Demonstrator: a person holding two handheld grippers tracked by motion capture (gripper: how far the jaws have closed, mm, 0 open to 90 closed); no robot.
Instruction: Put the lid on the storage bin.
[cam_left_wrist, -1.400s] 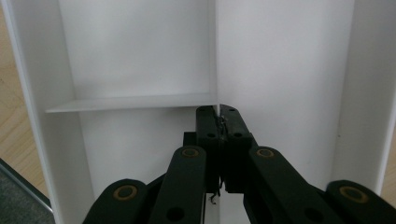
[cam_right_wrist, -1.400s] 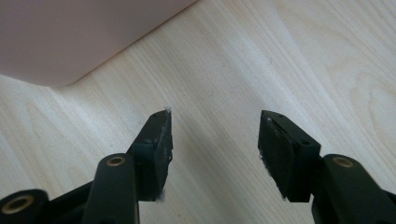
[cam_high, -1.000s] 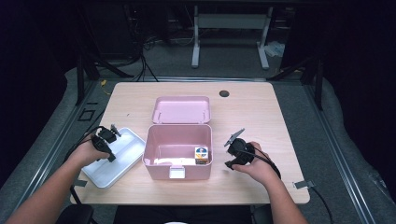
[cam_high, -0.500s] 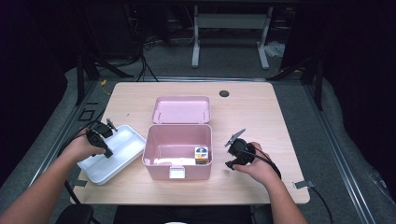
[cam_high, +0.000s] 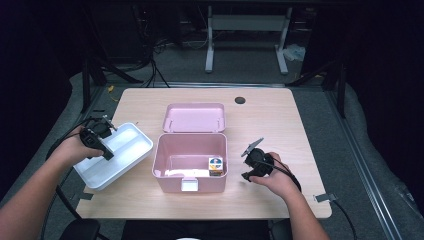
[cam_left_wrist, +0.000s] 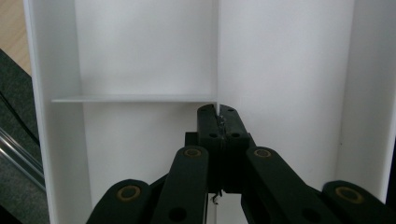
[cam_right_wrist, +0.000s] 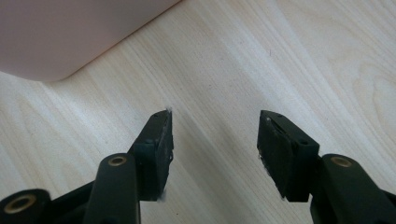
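Now my left gripper (cam_high: 104, 146) pinches the thin divider wall of the white tray (cam_high: 131, 142), its jaws pressed together on it, holding the tray tilted over the table's (cam_high: 280, 115) left edge. White and glossy, the tray is split into compartments. My right gripper (cam_right_wrist: 215, 154) rests spread, empty, beside the pink box (cam_high: 170, 165).

A pink storage box (cam_high: 190, 162) is sitting open near the table's (cam_high: 280, 125) front edge, around its middle, with its detached pink lid (cam_high: 194, 117) lying just behind it. Inside the box, a small colourful cube (cam_high: 215, 165) is resting in the front right corner. A dark round grommet (cam_high: 240, 100) is showing near the far edge.
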